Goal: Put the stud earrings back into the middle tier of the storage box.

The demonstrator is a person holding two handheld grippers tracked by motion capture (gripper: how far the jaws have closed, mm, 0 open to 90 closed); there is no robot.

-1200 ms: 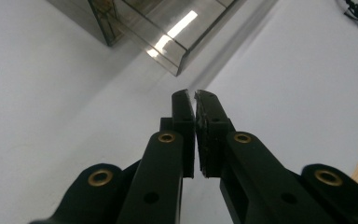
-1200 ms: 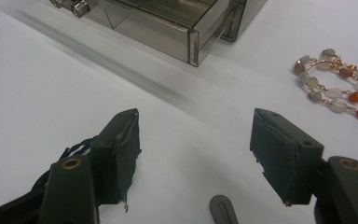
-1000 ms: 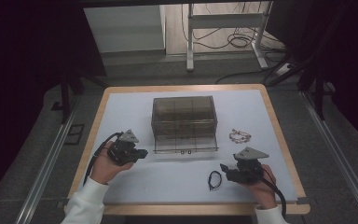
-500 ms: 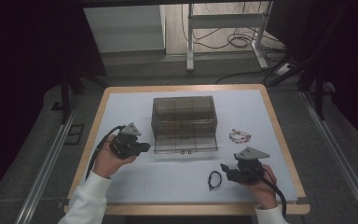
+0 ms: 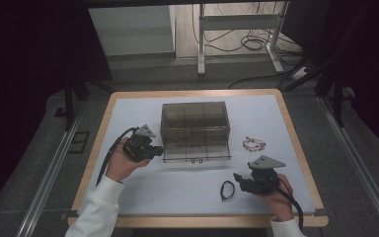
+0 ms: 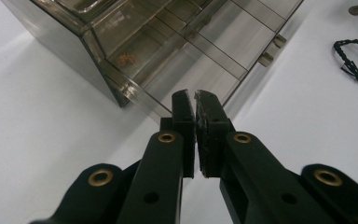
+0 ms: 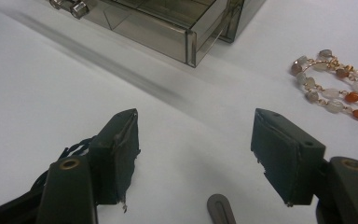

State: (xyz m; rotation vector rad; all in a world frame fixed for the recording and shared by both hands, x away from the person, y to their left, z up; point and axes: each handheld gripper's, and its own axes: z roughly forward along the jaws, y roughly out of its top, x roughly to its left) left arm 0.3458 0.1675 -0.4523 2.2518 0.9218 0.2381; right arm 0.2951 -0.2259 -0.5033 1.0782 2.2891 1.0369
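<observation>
A smoky clear drawer box (image 5: 194,129) stands mid-table, its bottom drawer (image 5: 196,156) drawn out a little toward me. My left gripper (image 5: 157,150) is shut with nothing in it, its tips (image 6: 195,100) close to the box's front left corner (image 6: 121,93). My right gripper (image 5: 237,178) rests open near the front right; between its jaws (image 7: 196,140) there is bare table. A black cord bracelet (image 5: 227,190) lies just left of it, partly hidden behind one jaw (image 7: 74,149). A beaded bracelet (image 5: 254,144) lies right of the box (image 7: 335,84).
The white table top (image 5: 128,113) has a wooden rim (image 5: 197,221). A small orange item (image 6: 127,58) sits in one box compartment. The drawer's two knobs (image 7: 70,5) face the front. Beyond the table are a desk frame and cables (image 5: 237,44) on the floor.
My left gripper has moved away from me and to the right, up to the box's front left corner, staying shut. The right gripper has kept still.
</observation>
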